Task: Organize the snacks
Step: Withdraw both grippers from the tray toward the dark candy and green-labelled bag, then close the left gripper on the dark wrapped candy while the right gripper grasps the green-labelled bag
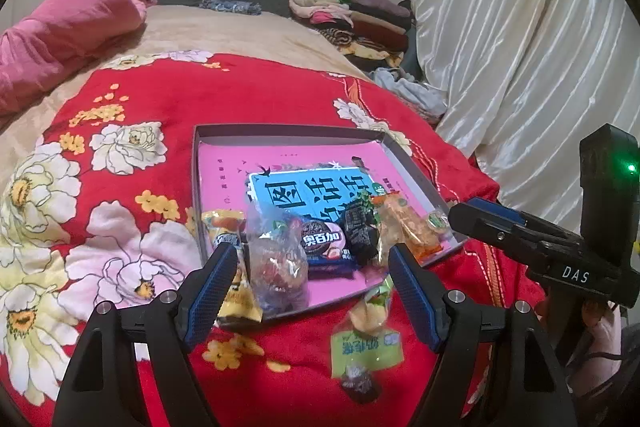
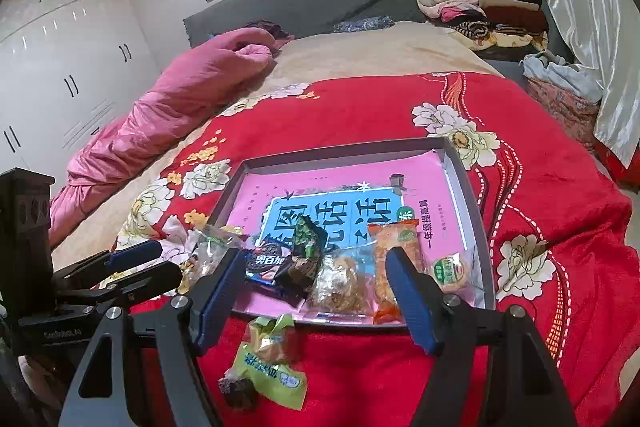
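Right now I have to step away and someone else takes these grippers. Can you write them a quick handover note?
Left gripper: open, holding nothing.
Right gripper: open, holding nothing.
Tray on the red blanket: a row of snacks along its near edge, among them the cookie pack and the orange pack.
Left to do: the green-wrapped snack and a small dark one lie on the blanket in front of the tray.

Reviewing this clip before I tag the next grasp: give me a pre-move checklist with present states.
1. Left gripper open, holding nothing: ok.
2. Right gripper open, holding nothing: ok.
3. Green snack packet inside the tray: not ok; it lies on the red blanket.
4. Packet unobstructed from above: ok.
5. Bare space in the tray behind the snacks: ok.
6. Dark piece at the packet's end, loose or attached: cannot tell.
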